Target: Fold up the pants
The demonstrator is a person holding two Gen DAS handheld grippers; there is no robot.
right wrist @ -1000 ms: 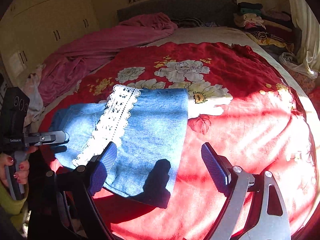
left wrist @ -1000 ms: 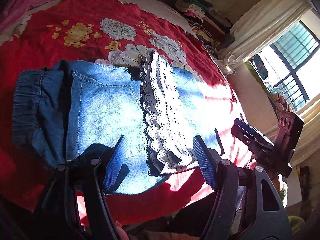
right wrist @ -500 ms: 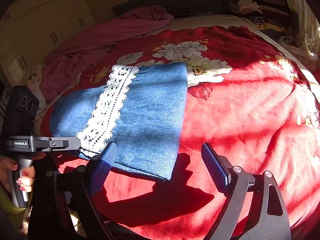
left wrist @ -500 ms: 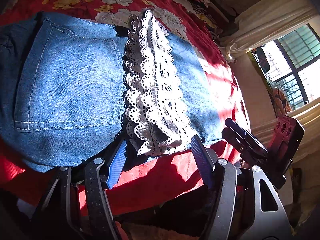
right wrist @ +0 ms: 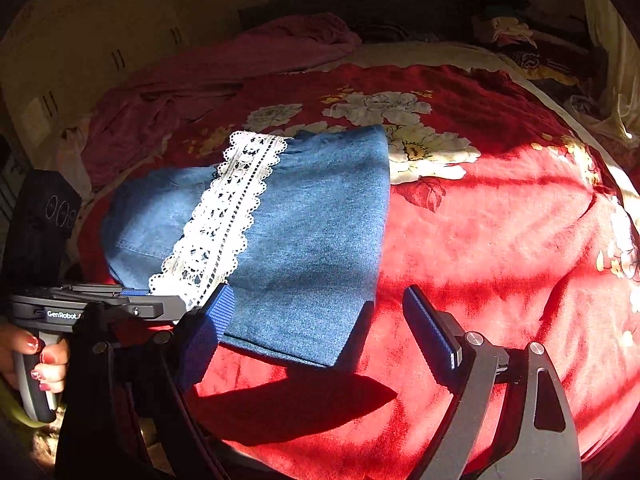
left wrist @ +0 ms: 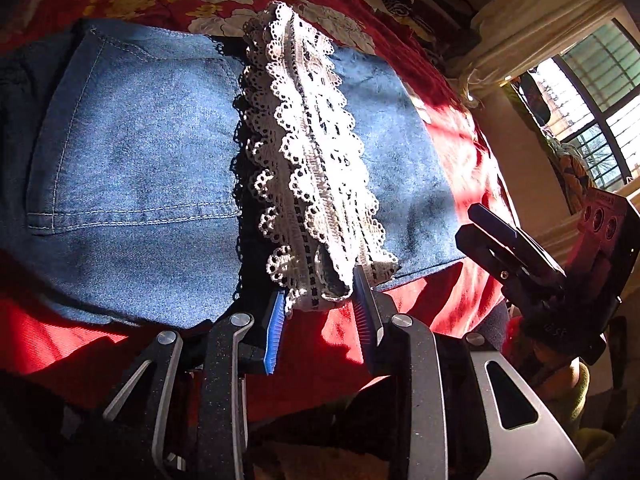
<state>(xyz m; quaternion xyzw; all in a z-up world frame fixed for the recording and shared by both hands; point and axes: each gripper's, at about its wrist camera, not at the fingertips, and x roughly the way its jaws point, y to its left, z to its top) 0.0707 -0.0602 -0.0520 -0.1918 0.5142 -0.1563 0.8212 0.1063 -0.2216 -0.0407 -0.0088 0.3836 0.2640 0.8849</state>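
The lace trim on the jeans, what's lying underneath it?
Under the lace trim lies blue denim of the folded pants, which rest on the red floral bedspread. How many denim layers sit beneath, and the bedspread below them, is covered.

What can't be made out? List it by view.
- Left wrist: left gripper, jaws have just been closing around the lace hem; pinch unclear, lace overlaps pads.
- Left wrist: pants, far left end lost in shadow at the edge.
- Right wrist: pants' near corner, behind the right gripper finger.
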